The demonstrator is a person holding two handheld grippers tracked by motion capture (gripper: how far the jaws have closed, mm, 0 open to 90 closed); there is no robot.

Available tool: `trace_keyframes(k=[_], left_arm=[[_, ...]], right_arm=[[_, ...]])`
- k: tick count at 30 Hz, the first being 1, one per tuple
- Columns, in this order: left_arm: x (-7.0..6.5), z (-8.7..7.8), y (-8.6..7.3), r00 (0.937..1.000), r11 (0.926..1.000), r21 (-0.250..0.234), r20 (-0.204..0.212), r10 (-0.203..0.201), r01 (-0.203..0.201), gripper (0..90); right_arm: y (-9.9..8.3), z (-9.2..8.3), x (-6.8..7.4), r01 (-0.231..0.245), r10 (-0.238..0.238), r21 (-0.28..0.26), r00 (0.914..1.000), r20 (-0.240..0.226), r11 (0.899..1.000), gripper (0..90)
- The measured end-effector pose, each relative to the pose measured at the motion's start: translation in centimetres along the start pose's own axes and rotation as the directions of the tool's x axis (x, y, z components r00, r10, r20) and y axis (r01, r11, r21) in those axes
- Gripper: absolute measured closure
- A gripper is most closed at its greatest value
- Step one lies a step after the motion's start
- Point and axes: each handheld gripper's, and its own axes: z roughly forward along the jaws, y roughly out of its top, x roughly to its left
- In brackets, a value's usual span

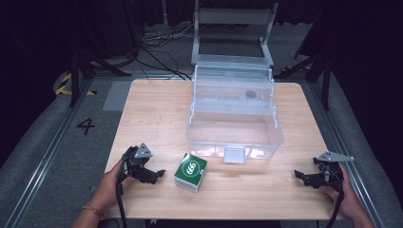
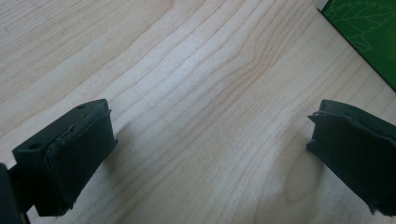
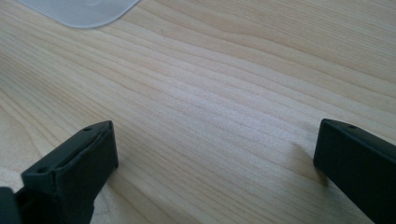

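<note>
A green box (image 1: pixel 190 172) with a white logo lies on the wooden table (image 1: pixel 157 109), just in front of a clear plastic bin (image 1: pixel 234 121) with its lid raised. My left gripper (image 1: pixel 157 175) rests low at the table's front left, open, jaws pointing toward the box with a small gap between. In the left gripper view its jaws stand wide apart (image 2: pixel 208 156) over bare wood, and a corner of the green box (image 2: pixel 369 32) shows at the top right. My right gripper (image 1: pixel 300 176) sits at the front right, open (image 3: pixel 210 163) and holding nothing.
The bin's pale latch tab (image 1: pixel 234 155) juts toward me; a corner of the bin (image 3: pixel 79 9) shows in the right gripper view. Behind the table stand a grey metal frame (image 1: pixel 233 28), cables on the floor and dark stands on both sides.
</note>
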Motion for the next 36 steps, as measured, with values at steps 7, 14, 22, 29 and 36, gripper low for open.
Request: trace_keyframes(k=[7,14,22,29,36], left_arm=[[-0.2,-0.1,-0.1,0.9993,0.9996,0.001,-0.023,-0.028,0.028,0.1],[-0.3,-0.4,-0.5,0.9949,0.9974,-0.007,-0.071,-0.072,0.072,0.2],[-0.3,-0.8,-0.8,0.9934,0.9964,0.004,-0.078,-0.084,0.085,0.4],[-0.1,-1.6,-1.1,0.9972,0.9971,0.052,-0.052,-0.054,0.057,0.6],[-0.7,-2.2,-1.0,1.0000,0.9982,0.059,0.004,-0.002,0.002,10.6]], right_arm=[[0.0,0.0,0.0,0.000,0.000,0.000,1.0000,0.000,1.000,0.0],[0.0,0.0,0.1,-0.007,0.007,0.001,1.0000,0.005,1.000,0.0],[0.3,-0.1,-0.3,0.033,-0.032,0.030,0.9990,-0.030,0.999,0.6],[0.9,-0.7,-0.7,0.020,-0.018,-0.037,0.9989,0.042,0.999,17.6],[3.2,-1.9,0.1,0.060,-0.056,-0.111,0.9977,0.038,0.992,16.8]])
